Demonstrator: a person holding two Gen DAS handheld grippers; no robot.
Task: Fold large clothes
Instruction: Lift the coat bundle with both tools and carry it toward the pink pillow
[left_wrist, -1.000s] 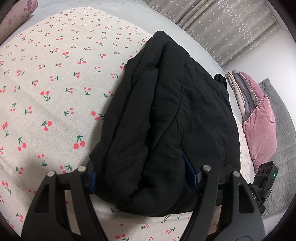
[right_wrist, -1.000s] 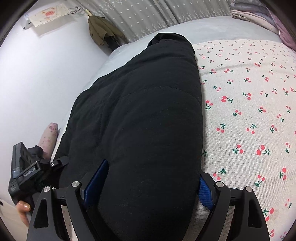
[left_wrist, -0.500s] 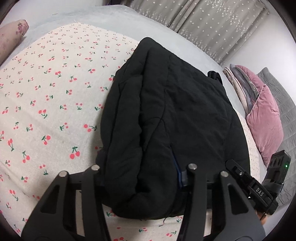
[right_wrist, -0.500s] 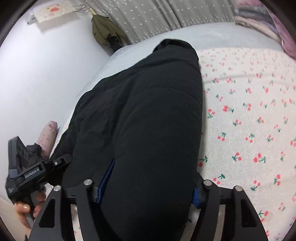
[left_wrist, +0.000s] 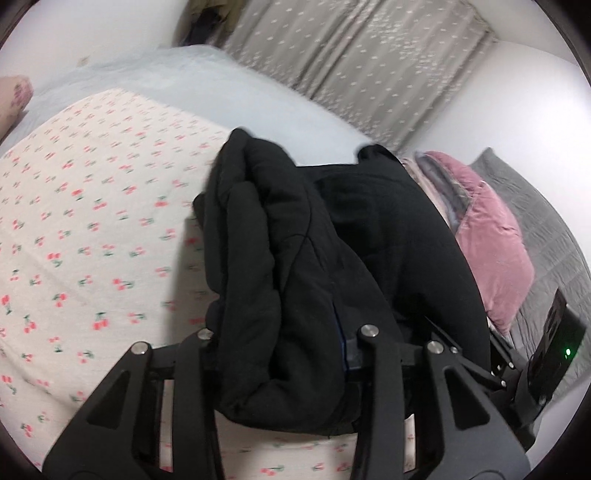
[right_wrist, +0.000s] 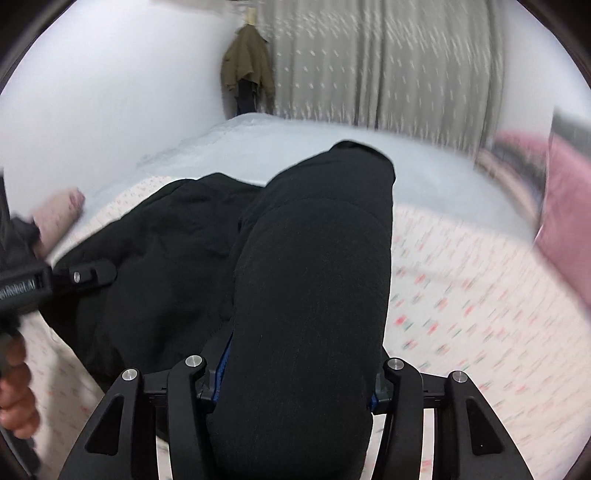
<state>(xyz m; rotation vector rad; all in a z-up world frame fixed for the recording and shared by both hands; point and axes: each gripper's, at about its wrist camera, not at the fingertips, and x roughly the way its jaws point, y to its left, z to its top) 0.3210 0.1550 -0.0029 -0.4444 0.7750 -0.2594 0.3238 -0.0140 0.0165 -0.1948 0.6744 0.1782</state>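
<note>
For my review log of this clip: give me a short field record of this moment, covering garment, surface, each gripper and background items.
garment: black padded coat, folded into a thick bundle, near end gathered up
surface: bed with cherry-print sheet
left gripper: jaws closing, a thick fold of the coat between them
right gripper: jaws closing, the bundle's end between them
background: pink pillow at the coat's right, grey dotted curtain, olive jacket hanging in the corner
image quality: motion blur, strongest in the right wrist view

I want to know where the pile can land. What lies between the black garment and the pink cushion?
In the left wrist view, folded grey and pale bedding lies between the black garment and the pink cushion, against the cushion.
</note>
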